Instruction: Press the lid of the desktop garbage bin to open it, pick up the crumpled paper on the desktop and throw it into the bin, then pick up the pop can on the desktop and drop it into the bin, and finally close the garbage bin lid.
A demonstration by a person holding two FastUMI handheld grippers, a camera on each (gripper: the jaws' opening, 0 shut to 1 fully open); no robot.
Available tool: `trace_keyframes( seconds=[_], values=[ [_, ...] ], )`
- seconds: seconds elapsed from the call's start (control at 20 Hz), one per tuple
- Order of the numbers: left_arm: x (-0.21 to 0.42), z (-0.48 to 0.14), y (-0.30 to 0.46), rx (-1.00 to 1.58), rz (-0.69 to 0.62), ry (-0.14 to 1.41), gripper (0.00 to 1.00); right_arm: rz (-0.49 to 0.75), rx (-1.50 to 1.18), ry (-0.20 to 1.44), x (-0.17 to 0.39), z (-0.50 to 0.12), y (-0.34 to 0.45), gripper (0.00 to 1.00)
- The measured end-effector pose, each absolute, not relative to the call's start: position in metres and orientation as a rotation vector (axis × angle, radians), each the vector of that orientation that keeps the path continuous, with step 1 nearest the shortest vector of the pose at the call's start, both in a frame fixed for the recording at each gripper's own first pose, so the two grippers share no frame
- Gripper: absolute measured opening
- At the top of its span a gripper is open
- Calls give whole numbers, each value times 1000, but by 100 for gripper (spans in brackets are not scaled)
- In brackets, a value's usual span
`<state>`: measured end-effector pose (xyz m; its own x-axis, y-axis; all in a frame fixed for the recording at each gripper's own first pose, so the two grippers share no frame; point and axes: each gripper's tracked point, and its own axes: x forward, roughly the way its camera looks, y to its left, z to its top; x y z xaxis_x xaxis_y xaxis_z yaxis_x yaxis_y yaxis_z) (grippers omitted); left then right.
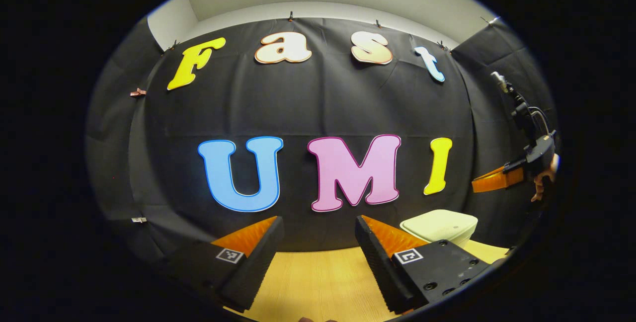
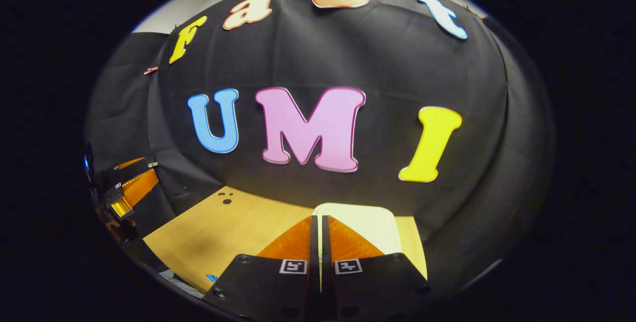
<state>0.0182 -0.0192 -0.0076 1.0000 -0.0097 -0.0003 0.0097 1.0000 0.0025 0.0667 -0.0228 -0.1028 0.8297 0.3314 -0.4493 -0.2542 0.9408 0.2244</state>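
The desktop garbage bin (image 1: pixel 439 226) is pale cream with its lid down, standing on the wooden table (image 1: pixel 318 282) at the right. My left gripper (image 1: pixel 318 220) is open with nothing between its fingers, held low over the table to the left of the bin. Well above and to the right of the bin hangs my right gripper (image 1: pixel 477 183), held by a hand (image 1: pixel 544 178). In the right gripper view, the right gripper (image 2: pixel 318 217) is shut on nothing, its tips pointing at the bin lid (image 2: pixel 367 222). The left gripper (image 2: pixel 149 173) shows at the far left.
The black cloth wall stands close behind the bin and the table's far edge. A few small dark marks (image 2: pixel 226 198) dot the bare table (image 2: pixel 223 237). A pale and blue scrap (image 2: pixel 211 278) peeks in at the table's near edge, too small to identify.
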Motion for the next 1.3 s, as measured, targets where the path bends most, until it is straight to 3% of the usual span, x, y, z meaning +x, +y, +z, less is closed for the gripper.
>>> trace_keyframes(
  seconds=[0.4, 1.3],
  values=[
    [18, -12, -23, 2, -20, 7, 94, 366, 163, 836, 93, -178, -38, 6],
    [12, -18, -20, 5, -1, 24, 94, 402, 41, 1063, 95, -256, -38, 5]
  ],
)
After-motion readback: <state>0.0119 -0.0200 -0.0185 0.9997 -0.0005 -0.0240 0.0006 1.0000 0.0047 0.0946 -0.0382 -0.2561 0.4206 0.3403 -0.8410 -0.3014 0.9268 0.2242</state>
